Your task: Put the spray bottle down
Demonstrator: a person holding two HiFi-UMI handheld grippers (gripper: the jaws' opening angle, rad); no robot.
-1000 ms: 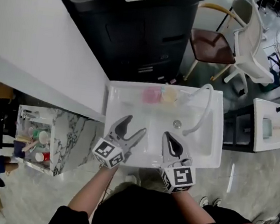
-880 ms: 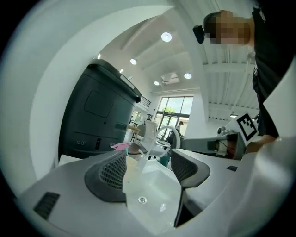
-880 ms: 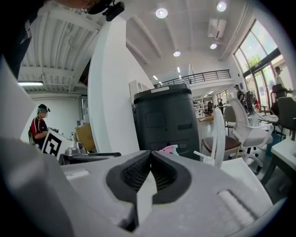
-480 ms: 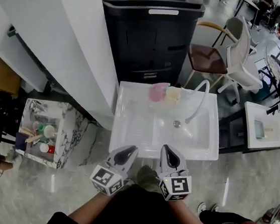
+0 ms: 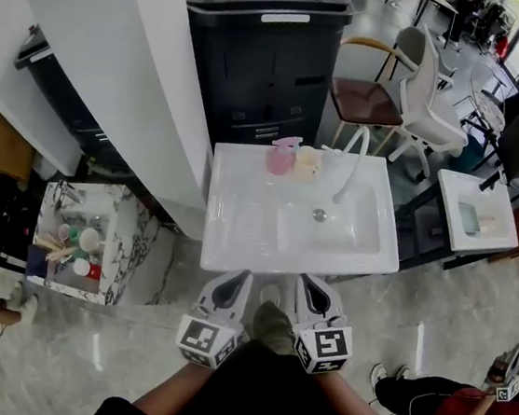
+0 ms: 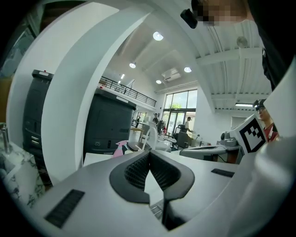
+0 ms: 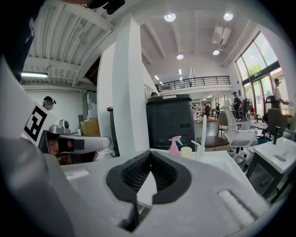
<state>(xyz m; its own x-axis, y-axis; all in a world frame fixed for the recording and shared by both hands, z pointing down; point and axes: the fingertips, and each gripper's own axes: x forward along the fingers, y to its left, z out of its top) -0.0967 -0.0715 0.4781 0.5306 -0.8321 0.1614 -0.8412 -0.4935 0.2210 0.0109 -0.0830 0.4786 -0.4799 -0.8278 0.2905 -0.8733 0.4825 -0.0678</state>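
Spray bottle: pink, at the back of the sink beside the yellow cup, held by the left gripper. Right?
No: the left gripper is shut on nothing, away from the sink, per the head view. The spray bottle stands free beside the yellow cup.

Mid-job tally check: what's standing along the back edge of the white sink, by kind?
Pink spray bottle: 1
Yellow cup: 1
Faucet: 1
Total: 3
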